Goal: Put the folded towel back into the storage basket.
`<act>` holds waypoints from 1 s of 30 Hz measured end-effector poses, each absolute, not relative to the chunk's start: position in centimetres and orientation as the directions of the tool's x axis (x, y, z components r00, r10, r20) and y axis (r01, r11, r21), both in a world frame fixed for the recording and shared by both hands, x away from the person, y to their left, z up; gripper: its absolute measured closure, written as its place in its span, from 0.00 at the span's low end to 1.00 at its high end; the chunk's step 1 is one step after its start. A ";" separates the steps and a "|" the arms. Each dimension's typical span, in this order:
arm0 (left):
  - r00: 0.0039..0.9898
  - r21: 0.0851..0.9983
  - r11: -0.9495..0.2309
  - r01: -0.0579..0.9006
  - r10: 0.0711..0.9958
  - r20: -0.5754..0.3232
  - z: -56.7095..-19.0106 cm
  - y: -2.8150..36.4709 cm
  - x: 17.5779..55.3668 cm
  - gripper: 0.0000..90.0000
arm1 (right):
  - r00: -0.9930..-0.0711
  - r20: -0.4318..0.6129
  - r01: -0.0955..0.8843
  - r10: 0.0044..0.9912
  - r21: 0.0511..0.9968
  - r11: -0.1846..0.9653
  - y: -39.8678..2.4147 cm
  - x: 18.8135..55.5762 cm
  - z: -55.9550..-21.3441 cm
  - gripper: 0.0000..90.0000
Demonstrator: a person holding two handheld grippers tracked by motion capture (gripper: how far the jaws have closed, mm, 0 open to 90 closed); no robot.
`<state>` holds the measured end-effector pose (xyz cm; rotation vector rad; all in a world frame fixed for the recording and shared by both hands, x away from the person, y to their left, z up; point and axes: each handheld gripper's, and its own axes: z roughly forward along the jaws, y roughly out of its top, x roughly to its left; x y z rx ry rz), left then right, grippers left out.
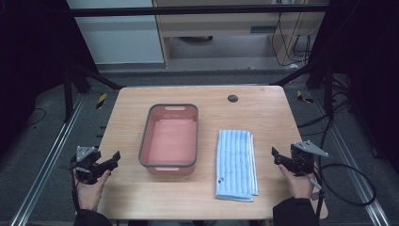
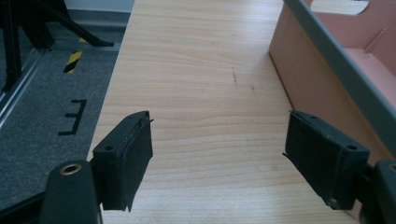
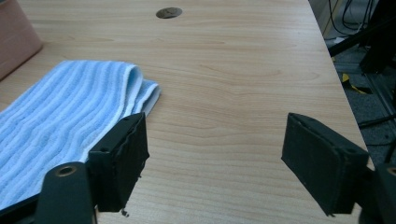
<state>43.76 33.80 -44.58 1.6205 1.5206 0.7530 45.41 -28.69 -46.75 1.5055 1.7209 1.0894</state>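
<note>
With both the left gripper (image 1: 114,157) and right gripper (image 1: 275,154) held apart and empty at the tabletop (image 1: 263,113) edges, the folded towel (image 1: 236,162) beside the pink tub (image 1: 170,136) would best be pinched at its near edge through all layers.

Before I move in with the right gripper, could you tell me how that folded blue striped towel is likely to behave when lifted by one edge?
The folded blue striped towel looks like soft terry, so it will probably droop and sag. Its layers lie loosely stacked, so pinching one edge may peel off only the top layers and unfold it. It should be light, and lying flat on the table, it is unlikely to roll.
</note>
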 end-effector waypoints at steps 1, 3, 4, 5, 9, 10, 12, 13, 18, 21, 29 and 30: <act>0.115 0.850 0.008 0.526 0.990 -0.080 -44.4 33.6 43.6 0.26 | -0.182 0.074 0.478 0.980 0.878 0.022 -28.7 45.3 -46.7 0.27; 0.126 0.858 -0.004 0.513 0.990 -0.070 -44.0 33.3 43.2 0.28 | -0.188 0.070 0.465 0.980 0.885 0.026 -28.7 45.1 -46.6 0.30; 0.132 0.864 -0.013 0.503 0.989 -0.062 -43.7 33.1 43.0 0.28 | -0.198 0.069 0.459 0.978 0.888 0.030 -28.7 45.0 -46.6 0.31; 0.134 0.870 -0.018 0.492 0.989 -0.055 -43.4 33.0 42.9 0.29 | -0.198 0.064 0.456 0.978 0.889 0.034 -28.6 44.9 -46.4 0.31; 0.156 0.889 -0.024 0.456 0.986 -0.054 -42.3 32.7 42.5 0.31 | -0.215 0.079 0.442 0.973 0.897 0.025 -28.6 45.0 -45.5 0.33; 0.156 0.889 -0.024 0.456 0.986 -0.054 -42.3 32.7 42.5 0.32 | -0.223 0.082 0.442 0.971 0.896 0.026 -28.5 45.0 -45.1 0.33; 0.174 0.892 -0.007 0.452 0.982 -0.080 -41.7 32.3 42.3 0.32 | -0.232 0.076 0.435 0.970 0.900 0.033 -28.5 45.0 -44.5 0.34; 0.174 0.892 -0.007 0.452 0.982 -0.080 -41.7 32.3 42.3 0.32 | -0.232 0.076 0.435 0.970 0.900 0.033 -28.5 45.0 -44.5 0.34; 0.218 0.900 -0.032 0.435 0.973 -0.071 -40.2 30.8 42.6 0.33 | -0.264 0.092 0.428 0.960 0.903 0.031 -28.3 45.7 -42.8 0.34; 0.236 0.902 -0.050 0.430 0.970 -0.058 -39.5 29.6 42.9 0.33 | -0.266 0.088 0.421 0.960 0.906 0.034 -28.0 46.3 -42.0 0.34; 0.315 0.907 -0.085 0.412 0.948 -0.054 -38.5 25.1 43.1 0.33 | -0.296 0.094 0.398 0.951 0.917 0.033 -26.7 48.1 -39.5 0.36; 0.325 0.905 -0.094 0.415 0.944 -0.051 -38.4 24.6 43.2 0.33 | -0.300 0.096 0.398 0.949 0.917 0.033 -26.6 48.2 -39.4 0.36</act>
